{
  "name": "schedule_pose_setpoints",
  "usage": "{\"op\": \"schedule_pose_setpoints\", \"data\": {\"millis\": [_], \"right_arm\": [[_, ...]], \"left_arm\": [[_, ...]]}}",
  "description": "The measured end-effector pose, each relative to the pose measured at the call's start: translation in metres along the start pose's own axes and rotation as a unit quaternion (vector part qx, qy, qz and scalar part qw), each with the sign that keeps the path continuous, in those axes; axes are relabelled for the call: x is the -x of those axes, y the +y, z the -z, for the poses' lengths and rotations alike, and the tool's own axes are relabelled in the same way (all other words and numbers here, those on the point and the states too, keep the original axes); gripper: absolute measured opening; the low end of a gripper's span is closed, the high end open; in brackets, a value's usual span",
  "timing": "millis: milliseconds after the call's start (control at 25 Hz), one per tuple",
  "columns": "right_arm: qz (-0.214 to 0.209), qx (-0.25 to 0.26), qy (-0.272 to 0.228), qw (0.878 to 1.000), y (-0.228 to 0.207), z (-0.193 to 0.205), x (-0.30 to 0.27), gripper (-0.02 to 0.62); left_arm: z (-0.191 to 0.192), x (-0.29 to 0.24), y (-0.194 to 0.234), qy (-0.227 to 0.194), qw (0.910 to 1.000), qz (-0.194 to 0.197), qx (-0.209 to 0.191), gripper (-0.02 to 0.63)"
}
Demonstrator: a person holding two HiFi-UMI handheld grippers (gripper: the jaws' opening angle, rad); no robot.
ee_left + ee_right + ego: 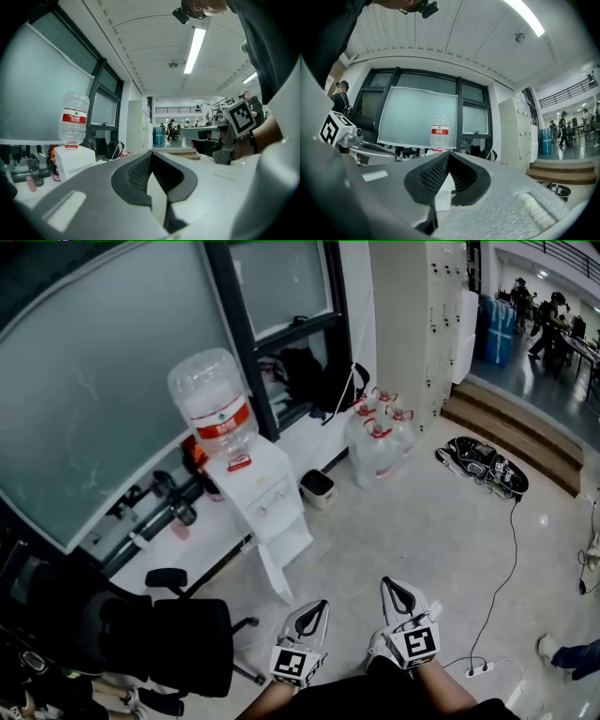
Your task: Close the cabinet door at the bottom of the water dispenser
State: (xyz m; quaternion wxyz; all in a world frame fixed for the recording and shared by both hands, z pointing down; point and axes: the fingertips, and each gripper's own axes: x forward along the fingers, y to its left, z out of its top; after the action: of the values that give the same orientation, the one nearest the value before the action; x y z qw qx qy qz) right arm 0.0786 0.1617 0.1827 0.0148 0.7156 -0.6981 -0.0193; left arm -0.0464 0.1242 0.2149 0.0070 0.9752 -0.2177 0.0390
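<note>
Head view: approach step, with left gripper [314,613] and right gripper [394,589] closed, empty, well apart from open cabinet door [274,570] far left; next, reach and push shut.

Bare floor [375,540] lies open from the left tool [317,610] and right tool [394,585] up to the dispenser [267,493], so its open door [275,571] can be reached from the front and right. A black chair [183,638] crowds the left side, its base near the left tool. A bin [319,486] and jugs [380,446] stand right of the dispenser. A cable [506,568] runs well to the right.
</note>
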Motion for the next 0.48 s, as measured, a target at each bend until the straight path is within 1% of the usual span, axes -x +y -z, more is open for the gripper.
{"op": "schedule_pose_setpoints", "data": {"millis": [200,280,400,480], "right_arm": [[-0.026,0.007,0.004,1.0,-0.045,0.001,-0.035,0.003],[-0.04,0.0,0.006,0.999,-0.06,0.004,-0.05,0.003],[-0.062,-0.006,0.009,0.998,-0.078,0.008,-0.071,0.003],[-0.08,-0.001,0.017,0.997,-0.085,0.012,-0.083,0.003]], "left_arm": [[-0.001,-0.049,0.012,0.002,0.9996,-0.028,0.003,0.018],[-0.002,-0.068,0.019,0.004,0.999,-0.043,0.002,0.018],[-0.004,-0.092,0.026,0.008,0.9981,-0.062,-0.001,0.018],[-0.008,-0.103,0.029,0.008,0.9974,-0.072,-0.001,0.018]]}}
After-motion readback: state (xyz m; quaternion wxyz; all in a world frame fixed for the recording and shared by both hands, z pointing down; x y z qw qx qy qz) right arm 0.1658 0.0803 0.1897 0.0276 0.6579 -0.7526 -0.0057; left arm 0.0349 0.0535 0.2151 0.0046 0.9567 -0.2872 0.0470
